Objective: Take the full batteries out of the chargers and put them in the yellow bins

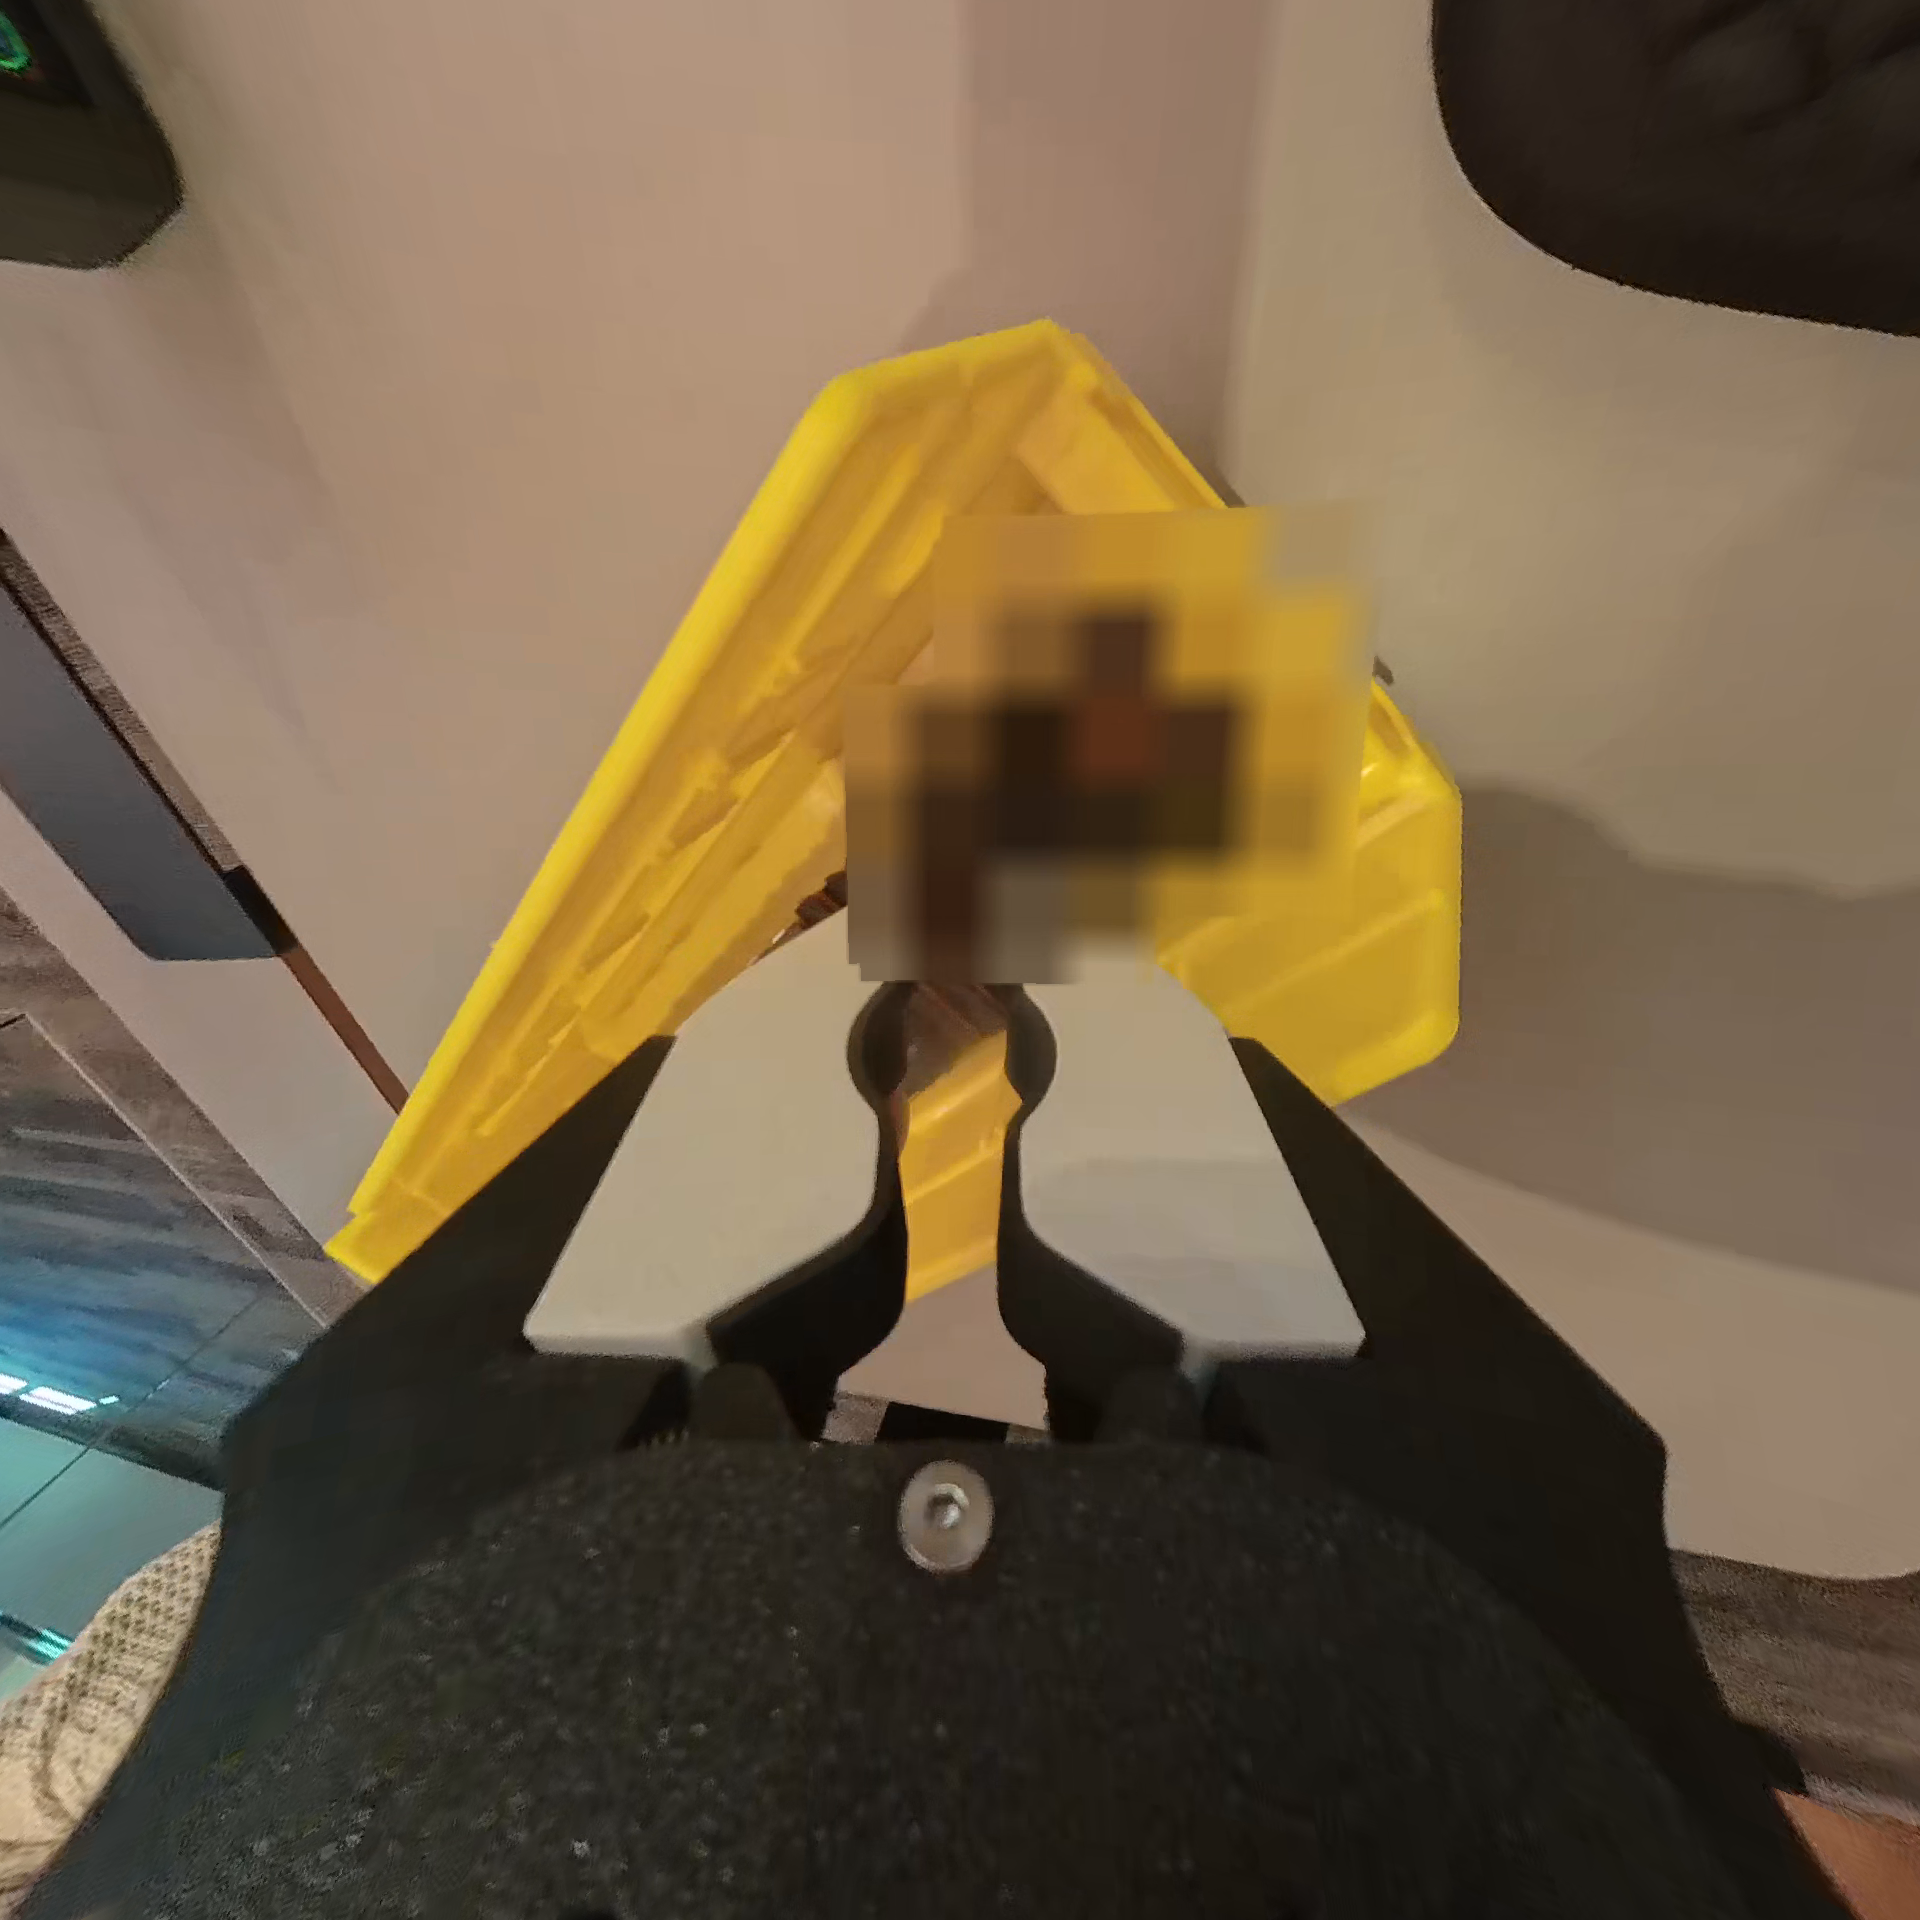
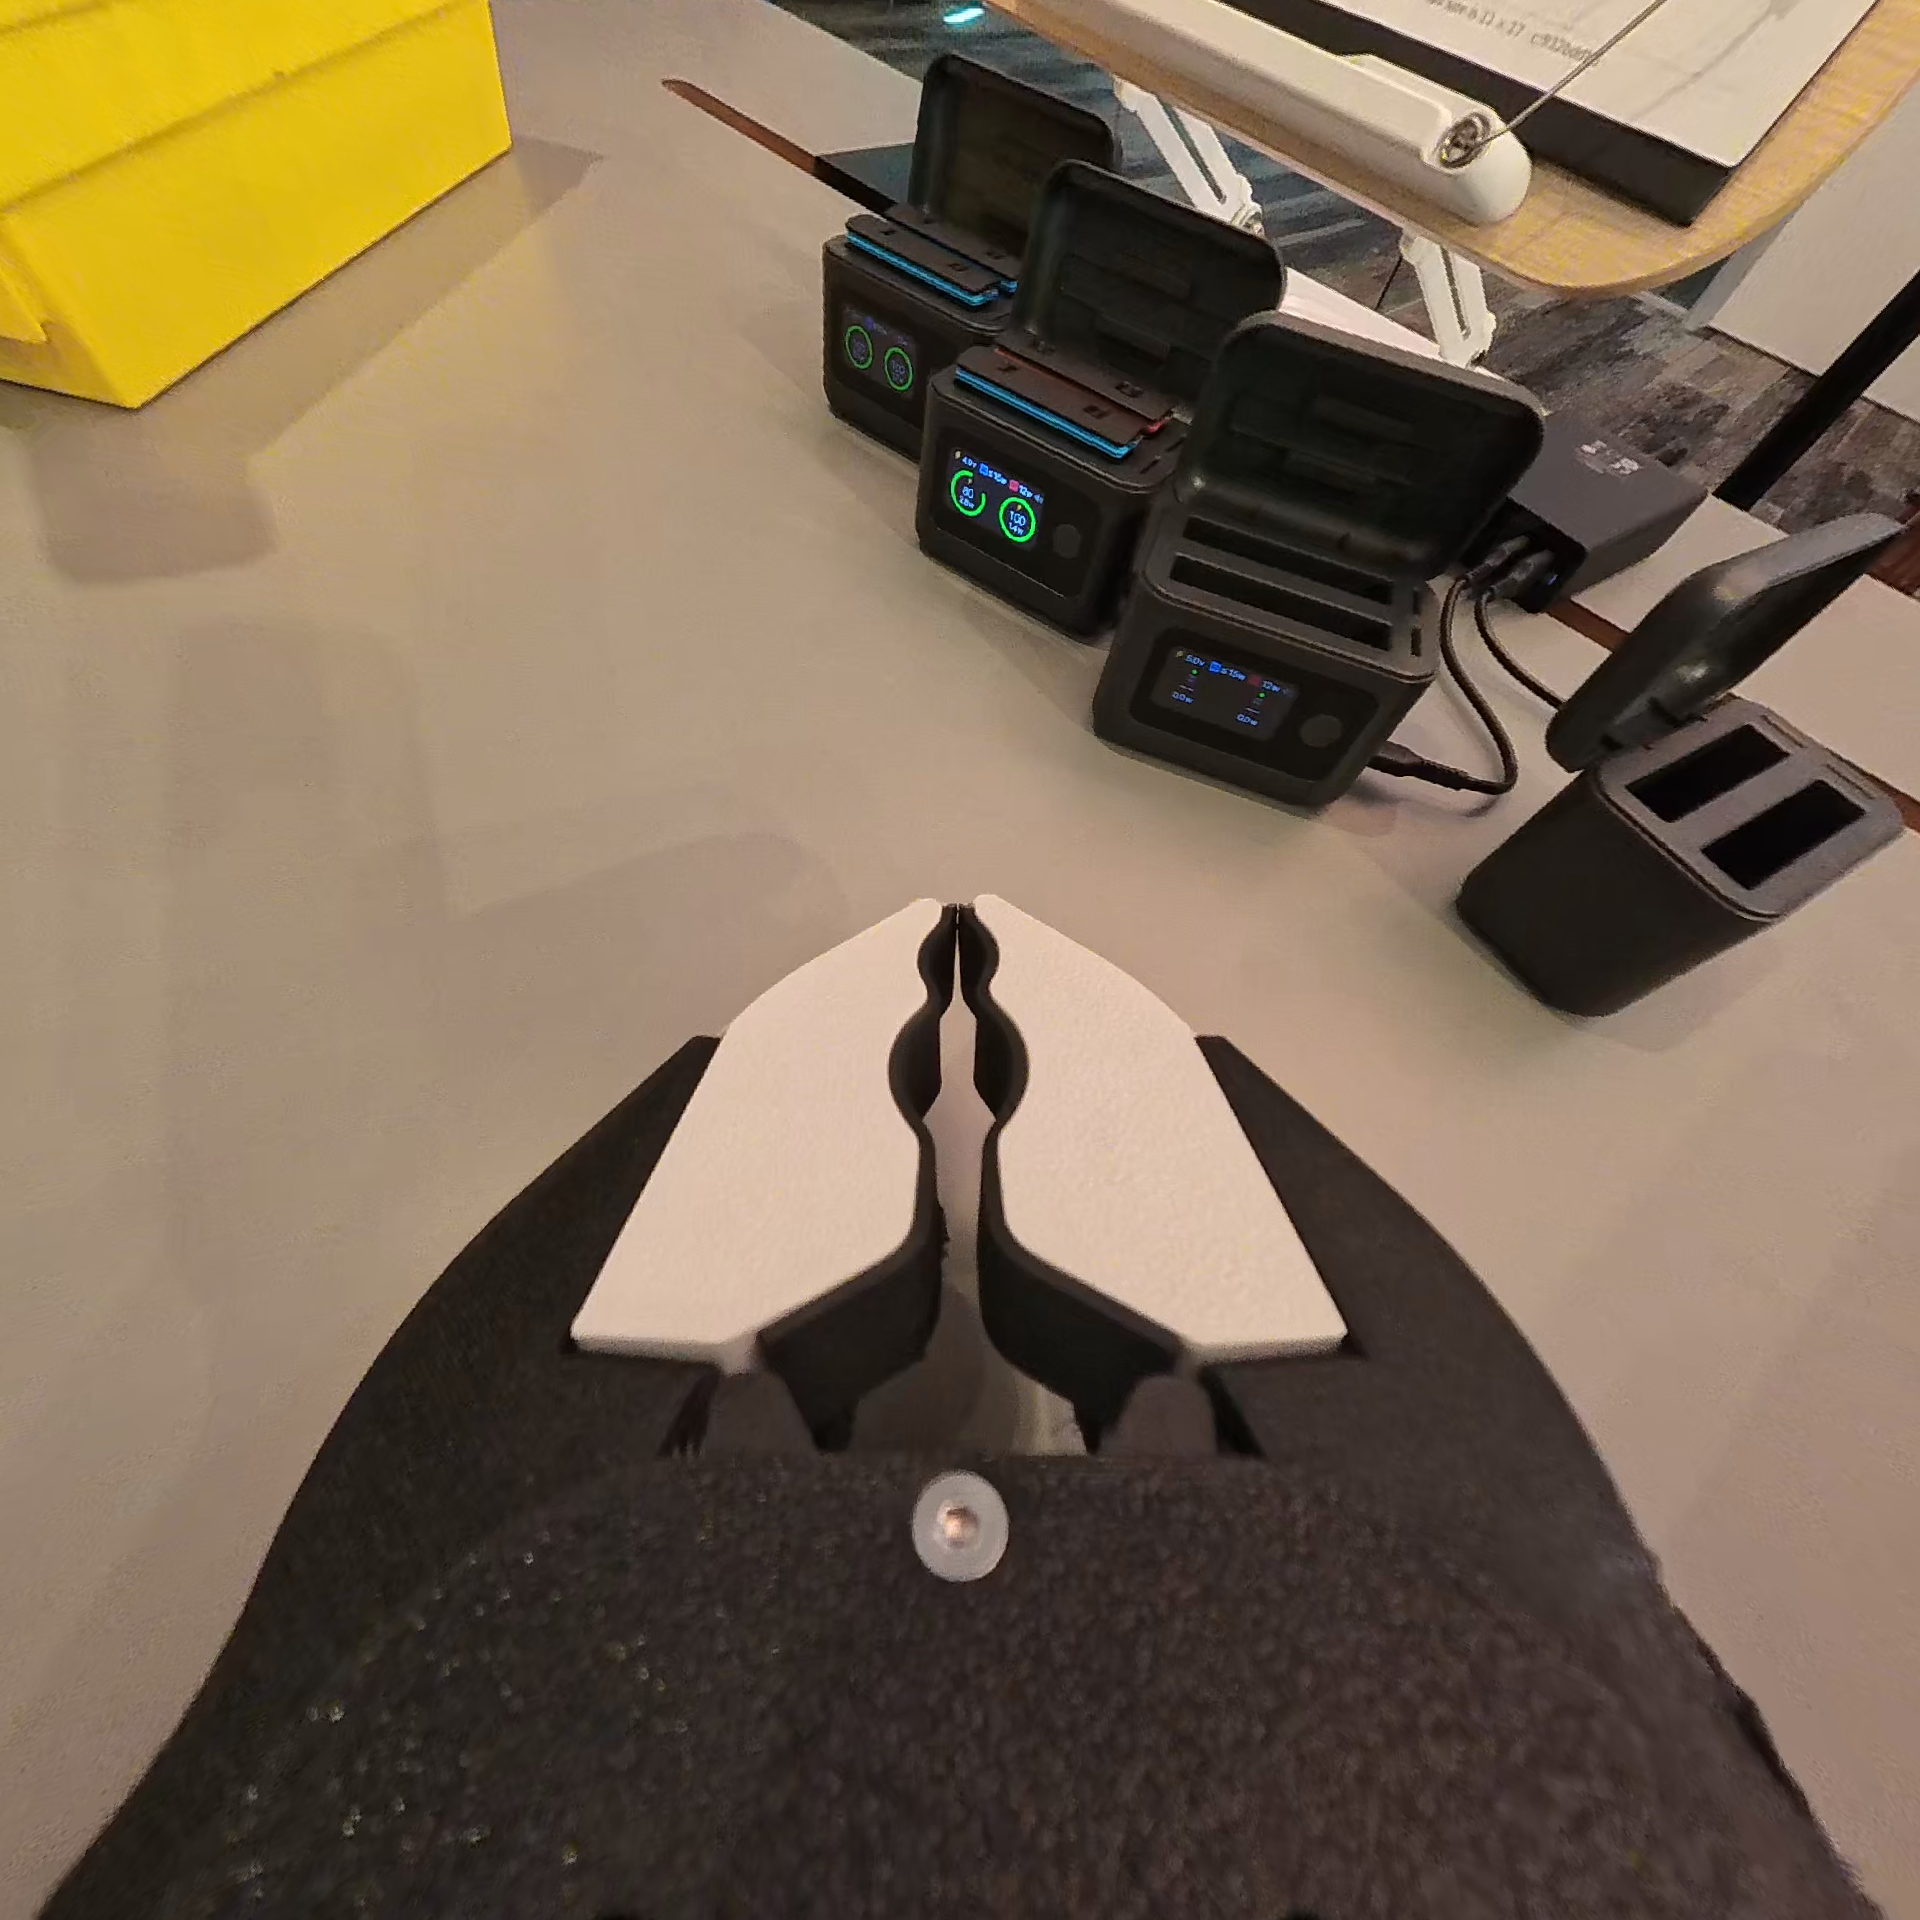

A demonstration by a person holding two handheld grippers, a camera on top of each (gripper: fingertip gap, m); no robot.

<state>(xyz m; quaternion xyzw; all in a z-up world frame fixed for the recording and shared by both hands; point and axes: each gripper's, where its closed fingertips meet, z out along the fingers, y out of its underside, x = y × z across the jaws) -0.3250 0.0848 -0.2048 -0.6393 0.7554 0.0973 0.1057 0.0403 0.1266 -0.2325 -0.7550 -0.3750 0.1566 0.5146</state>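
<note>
In the left wrist view my left gripper [image 1: 951, 920] is shut on a dark battery [image 1: 940, 1023], held over the open yellow bin [image 1: 665, 831]. A mosaic patch hides the fingertips and most of the battery. In the right wrist view my right gripper [image 2: 961, 909] is shut and empty above the pale table [image 2: 416, 831]. Two far chargers [image 2: 1023, 520] [image 2: 883, 353] hold blue-edged batteries [image 2: 1049, 416] and show green rings. The near lit charger [image 2: 1257, 675] and the unlit one on the right [image 2: 1673, 862] have open lids and empty slots. A yellow bin corner [image 2: 208, 187] sits at top left.
A dark power hub [image 2: 1600, 499] with cables [image 2: 1486, 665] lies behind the chargers. A wooden board on a white stand [image 2: 1351, 114] overhangs the far edge. In the left wrist view a dark object [image 1: 1714, 156] sits at top right, and the table edge and floor [image 1: 125, 1195] run down the left. Spacing between my two grippers at the tips: around 35 centimeters.
</note>
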